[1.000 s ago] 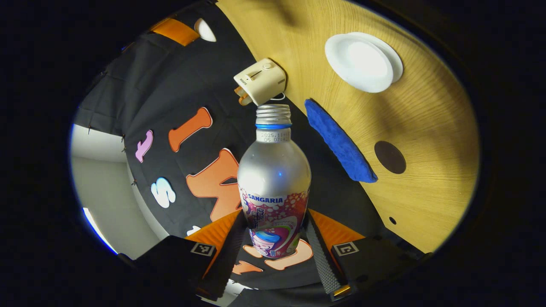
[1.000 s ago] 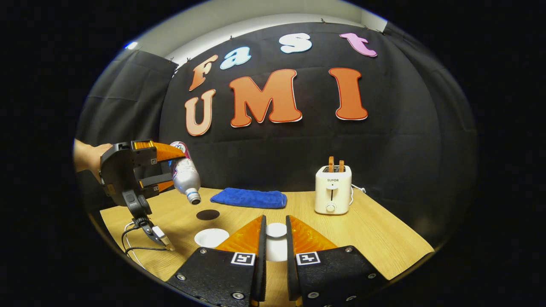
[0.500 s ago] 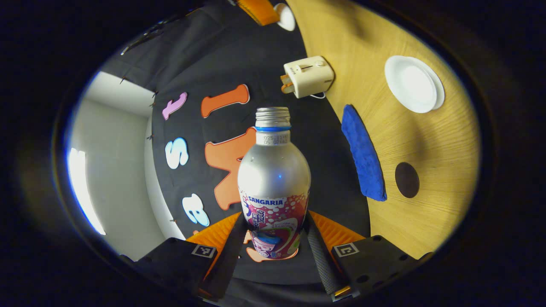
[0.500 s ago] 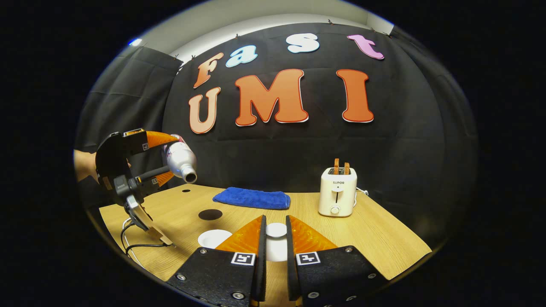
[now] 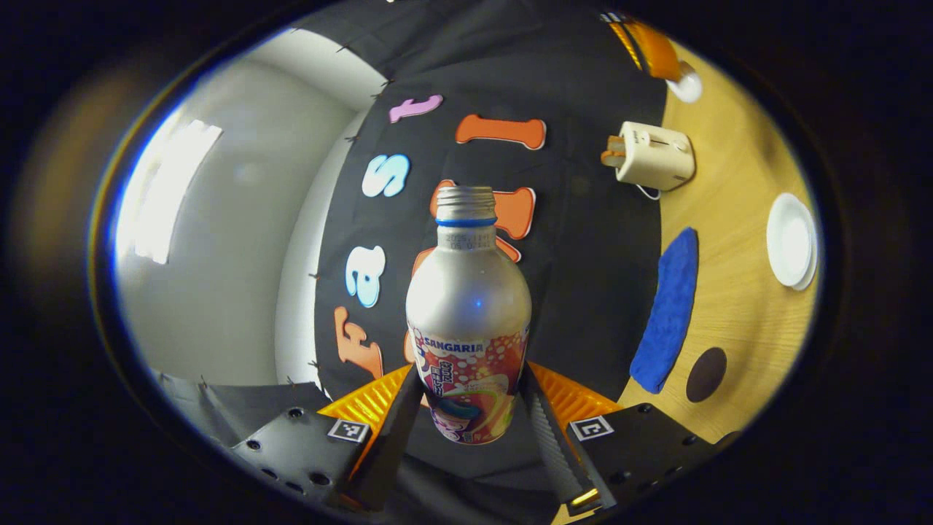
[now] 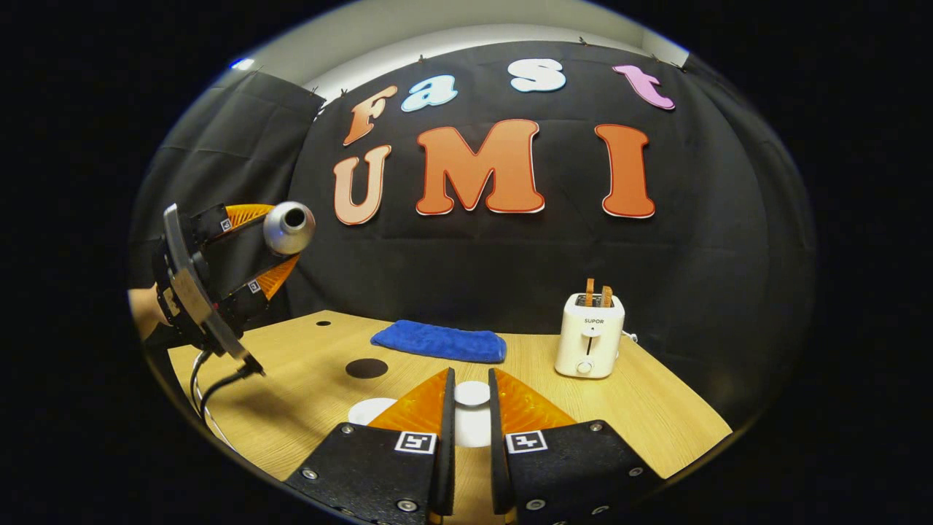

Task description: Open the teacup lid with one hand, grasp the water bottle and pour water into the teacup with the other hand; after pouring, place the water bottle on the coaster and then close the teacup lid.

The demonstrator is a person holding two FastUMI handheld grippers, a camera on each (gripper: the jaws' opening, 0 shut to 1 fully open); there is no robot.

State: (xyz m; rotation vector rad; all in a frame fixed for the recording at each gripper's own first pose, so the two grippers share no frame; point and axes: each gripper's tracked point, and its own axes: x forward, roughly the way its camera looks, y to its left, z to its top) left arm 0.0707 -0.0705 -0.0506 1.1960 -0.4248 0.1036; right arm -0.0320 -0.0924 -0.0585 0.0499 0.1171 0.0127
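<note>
The left gripper [image 5: 466, 408], fingers clenched on the water bottle [image 5: 468, 306], has tipped it back level, so pouring seems over; the right gripper [image 6: 466, 408] grasps, apparently, the teacup lid [image 6: 472, 394].

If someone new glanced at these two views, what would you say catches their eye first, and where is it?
Probably the silver water bottle, clamped between the left gripper's fingers in mid-air, lying about level with its uncapped mouth facing the right gripper view. Next, the right gripper low over the wooden table, its fingers closed on the white teacup lid. Behind stand a cream toaster holding toast, a blue cloth and a dark round coaster.
</note>
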